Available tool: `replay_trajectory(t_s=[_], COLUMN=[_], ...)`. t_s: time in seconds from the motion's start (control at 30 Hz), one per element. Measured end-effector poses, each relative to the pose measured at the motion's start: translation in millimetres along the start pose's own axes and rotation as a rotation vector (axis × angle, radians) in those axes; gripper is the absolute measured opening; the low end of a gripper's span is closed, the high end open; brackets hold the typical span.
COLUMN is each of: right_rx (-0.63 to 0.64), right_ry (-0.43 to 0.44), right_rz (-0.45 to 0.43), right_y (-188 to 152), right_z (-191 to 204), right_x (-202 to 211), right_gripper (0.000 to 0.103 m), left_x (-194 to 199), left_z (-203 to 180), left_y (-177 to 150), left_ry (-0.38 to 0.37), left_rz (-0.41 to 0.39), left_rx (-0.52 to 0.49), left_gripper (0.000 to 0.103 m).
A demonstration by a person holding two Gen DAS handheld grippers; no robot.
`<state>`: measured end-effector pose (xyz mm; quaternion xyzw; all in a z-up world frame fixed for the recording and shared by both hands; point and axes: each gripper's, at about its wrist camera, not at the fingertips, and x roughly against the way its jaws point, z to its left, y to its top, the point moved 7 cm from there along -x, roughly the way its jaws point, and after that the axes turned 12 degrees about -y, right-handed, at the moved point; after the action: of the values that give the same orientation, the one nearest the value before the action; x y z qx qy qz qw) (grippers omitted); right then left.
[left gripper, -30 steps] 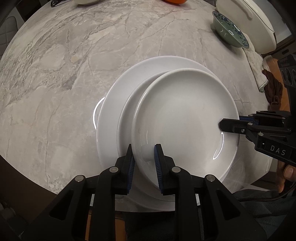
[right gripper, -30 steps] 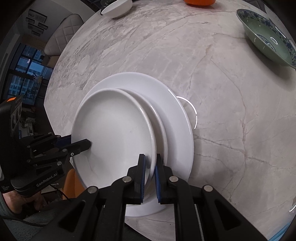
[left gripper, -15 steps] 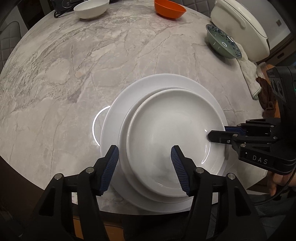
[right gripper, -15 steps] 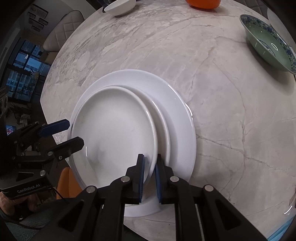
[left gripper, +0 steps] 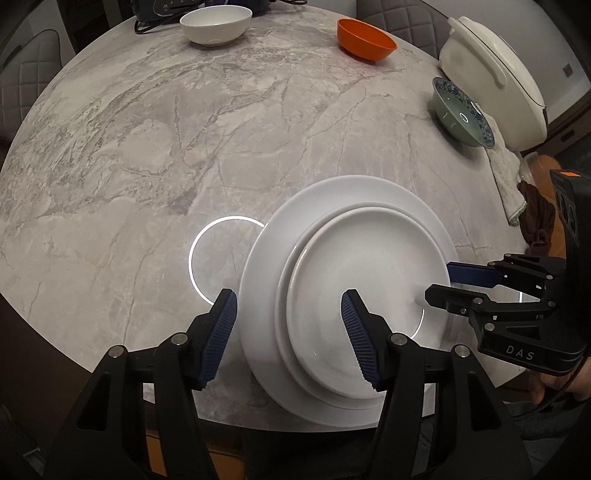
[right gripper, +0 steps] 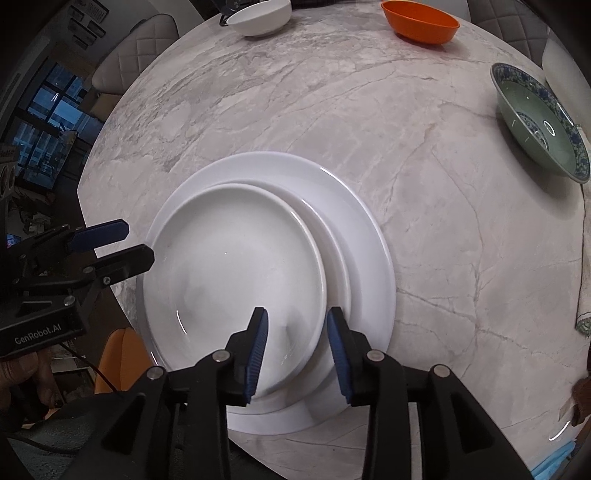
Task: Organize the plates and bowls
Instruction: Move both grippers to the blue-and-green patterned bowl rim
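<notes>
At the near table (left gripper: 129,155) edge, I am holding my left claw (left gripper: 288,332) wide and empty over the stacked white plates (right gripper: 236,258), while my right claw (right gripper: 295,347) is opening, the top plate's rim between its pads but untouched. The stack is sitting off-centre and overhanging the edge; a nudge while withdrawing could tip it off. Farther back, the green bowl (left gripper: 461,110), orange bowl (left gripper: 365,40) and white bowl (left gripper: 216,24) are waiting unsorted.
</notes>
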<state>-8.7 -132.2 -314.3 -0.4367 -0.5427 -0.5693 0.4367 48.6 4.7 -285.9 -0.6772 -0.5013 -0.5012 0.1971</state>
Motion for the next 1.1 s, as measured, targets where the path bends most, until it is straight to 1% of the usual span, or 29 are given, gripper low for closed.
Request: replay_trajectory(t_s=[0.13, 0.2, 0.3, 0.4, 0.5, 0.6, 0.77, 0.83, 0.97, 1.1], right_rx=[0.016, 0.024, 0.022, 0.015, -0.007, -0.084, -0.278, -0.341, -0.467, -0.568], right_ry=[-0.032, -0.057, -0.074, -0.093, -0.096, -0.074, -0.019, -0.014, -0.019, -0.066], right_rz=[-0.017, -0.025, -0.034, -0.048, -0.059, -0.091, -0.179, -0.226, -0.305, -0.361], right_y=[5, 7, 12, 18, 26, 40, 73, 86, 102, 101], right_z=[2, 1, 2, 1, 0, -11, -47, -62, -89, -111], right_x=[4, 6, 10, 14, 20, 31, 65, 82, 114, 136], right_gripper=[0.045, 0.047, 0.047, 0.051, 0.053, 0.054, 0.054, 0.054, 0.055, 0.057], left_x=[5, 7, 8, 11, 18, 29, 51, 55, 52, 45], left_z=[8, 12, 18, 25, 38, 56, 84, 96, 111, 105], left_y=[7, 10, 16, 26, 45, 72, 129, 149, 177, 198], left_ry=[0.008, 0.011, 0.022, 0.025, 0.036, 0.036, 0.038, 0.033, -0.004, -0.059], left_rz=[-0.015, -0.019, -0.022, -0.032, -0.064, -0.097, -0.176, -0.179, -0.172, -0.169], left_rx=[0.008, 0.012, 0.008, 0.0, -0.017, -0.032, -0.084, -0.096, -0.112, -0.167], left_gripper=[0.061, 0.061, 0.061, 0.061, 0.074, 0.078, 0.086, 0.095, 0.096, 0.096])
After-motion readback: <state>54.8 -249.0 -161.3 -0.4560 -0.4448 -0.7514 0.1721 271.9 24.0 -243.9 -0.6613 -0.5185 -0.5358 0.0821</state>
